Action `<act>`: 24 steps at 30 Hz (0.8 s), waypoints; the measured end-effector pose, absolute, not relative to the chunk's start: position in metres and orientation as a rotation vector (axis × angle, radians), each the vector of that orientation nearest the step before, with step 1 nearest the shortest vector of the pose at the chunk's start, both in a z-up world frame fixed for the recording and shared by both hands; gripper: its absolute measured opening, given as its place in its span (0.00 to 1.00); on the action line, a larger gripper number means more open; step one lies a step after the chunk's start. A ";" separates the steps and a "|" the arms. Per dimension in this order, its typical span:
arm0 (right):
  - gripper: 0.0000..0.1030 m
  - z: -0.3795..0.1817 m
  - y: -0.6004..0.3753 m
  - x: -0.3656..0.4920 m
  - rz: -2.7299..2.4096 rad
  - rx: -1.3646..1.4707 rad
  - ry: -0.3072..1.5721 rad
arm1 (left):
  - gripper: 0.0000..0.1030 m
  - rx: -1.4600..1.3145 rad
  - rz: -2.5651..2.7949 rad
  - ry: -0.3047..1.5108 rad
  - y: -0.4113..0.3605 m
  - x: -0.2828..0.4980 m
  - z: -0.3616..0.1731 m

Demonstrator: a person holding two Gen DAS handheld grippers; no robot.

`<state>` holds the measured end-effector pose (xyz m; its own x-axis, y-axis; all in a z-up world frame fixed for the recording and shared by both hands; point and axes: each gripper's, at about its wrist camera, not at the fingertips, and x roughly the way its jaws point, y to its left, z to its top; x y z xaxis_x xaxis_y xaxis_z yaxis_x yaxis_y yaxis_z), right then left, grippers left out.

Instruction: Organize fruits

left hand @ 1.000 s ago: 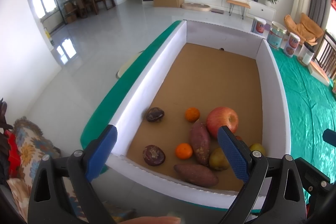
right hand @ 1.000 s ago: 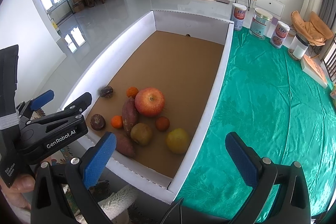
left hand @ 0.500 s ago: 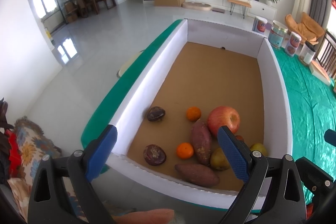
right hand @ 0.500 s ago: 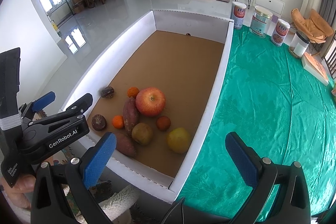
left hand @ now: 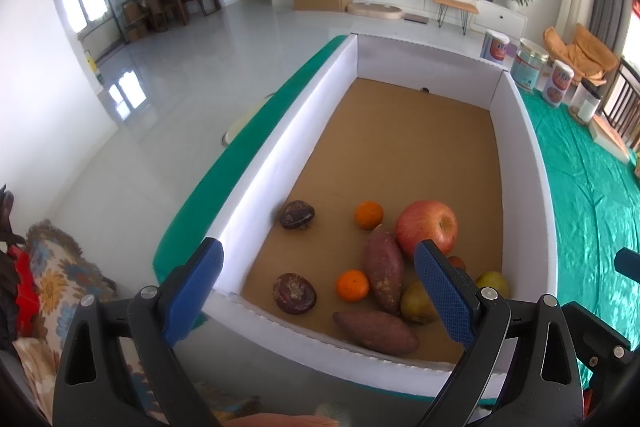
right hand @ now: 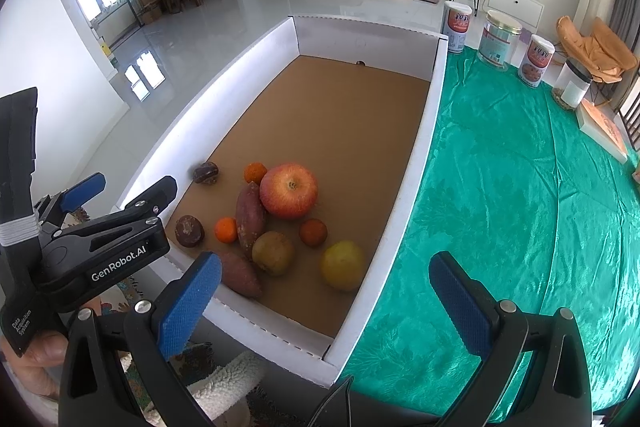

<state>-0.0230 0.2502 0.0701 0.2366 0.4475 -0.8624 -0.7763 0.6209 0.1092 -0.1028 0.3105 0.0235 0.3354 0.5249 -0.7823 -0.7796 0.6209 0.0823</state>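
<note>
A white-walled cardboard box (left hand: 260,183) (right hand: 420,163) holds fruit at its near end. A red apple (left hand: 426,227) (right hand: 289,190), two sweet potatoes (left hand: 383,270) (right hand: 249,214), two small oranges (left hand: 352,285) (right hand: 226,229), two dark passion fruits (left hand: 295,293) (right hand: 189,225), a brown pear (right hand: 273,252) and a yellow pear (right hand: 343,265) lie there. My left gripper (left hand: 320,299) is open and empty over the box's near wall. My right gripper (right hand: 324,307) is open and empty above the box's near right corner. The left gripper's body also shows in the right wrist view (right hand: 104,247).
The box sits on a table with a green cloth (right hand: 520,207). Several tins and jars (right hand: 500,39) stand at the table's far end. A patterned cushion (left hand: 52,279) lies below left. White floor and living room furniture lie beyond.
Both grippers have edged slightly forward toward the box. Nothing in the box has moved.
</note>
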 end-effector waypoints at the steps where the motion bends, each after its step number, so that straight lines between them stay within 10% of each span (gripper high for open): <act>1: 1.00 0.070 0.250 -0.023 0.866 -0.379 1.024 | 0.95 -0.335 0.872 0.876 0.311 -0.103 0.023; 24: 1.00 0.069 0.250 -0.021 0.867 -0.373 1.028 | 0.95 -0.330 0.864 0.882 0.311 -0.101 0.021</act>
<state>-0.0208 0.2499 0.0687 0.2330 0.4492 -0.8625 -0.7745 0.6221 0.1147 -0.1007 0.3109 0.0207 0.3359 0.5204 -0.7851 -0.7741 0.6274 0.0846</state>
